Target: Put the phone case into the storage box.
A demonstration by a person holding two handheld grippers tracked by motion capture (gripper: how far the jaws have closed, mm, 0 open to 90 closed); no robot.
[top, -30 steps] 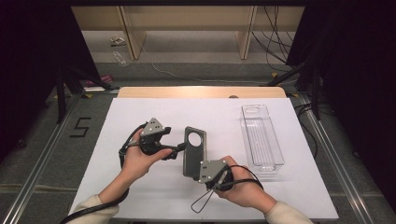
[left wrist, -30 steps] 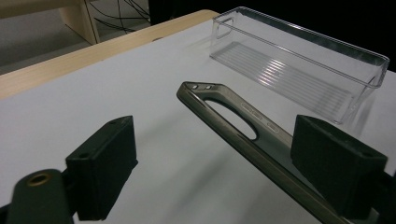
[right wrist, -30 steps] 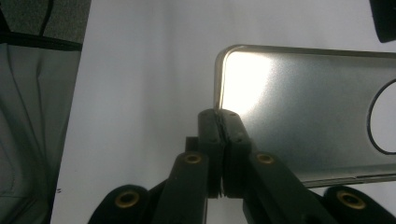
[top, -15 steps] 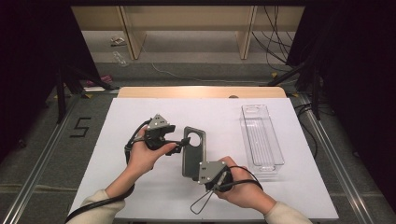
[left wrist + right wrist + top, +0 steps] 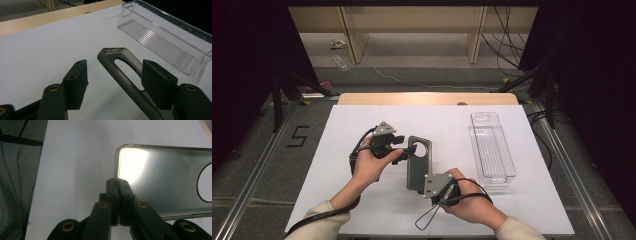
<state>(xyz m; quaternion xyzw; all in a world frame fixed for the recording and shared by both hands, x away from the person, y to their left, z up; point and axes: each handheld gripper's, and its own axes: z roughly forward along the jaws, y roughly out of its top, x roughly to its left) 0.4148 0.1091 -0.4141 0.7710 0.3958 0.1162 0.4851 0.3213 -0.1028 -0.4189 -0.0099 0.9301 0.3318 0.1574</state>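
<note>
- The dark translucent grey phone case with a round camera cut-out [image 5: 418,162] is held raised over the white sheet on the table [image 5: 362,120], near the middle, a little toward the front edge, with its cut-out end turned to the far edge.
- The lower end of the case is pinched by the right gripper [image 5: 435,186]; in the right gripper view its jaws are pressed together on the case rim [image 5: 117,181], so that hold should be kept firm and unmoved.
- The left gripper [image 5: 404,152] is placed at the cut-out end, its jaws partly apart and lately narrowing; in the left gripper view the case edge [image 5: 117,67] is seen between the two pads, one pad [image 5: 156,82] near or at the rim and the other [image 5: 76,82] apart from it, so no clamp is made yet.
- For a good second grasp, it is judged that the rim should be centred between the pads before closing, and the thin wall should be squeezed only lightly to avoid bending.
- Pulling against the right hold should be avoided, lest the case be twisted or slip.
- The long clear plastic tray [image 5: 492,147] is set well apart toward the right edge and needs no attention yet.
</note>
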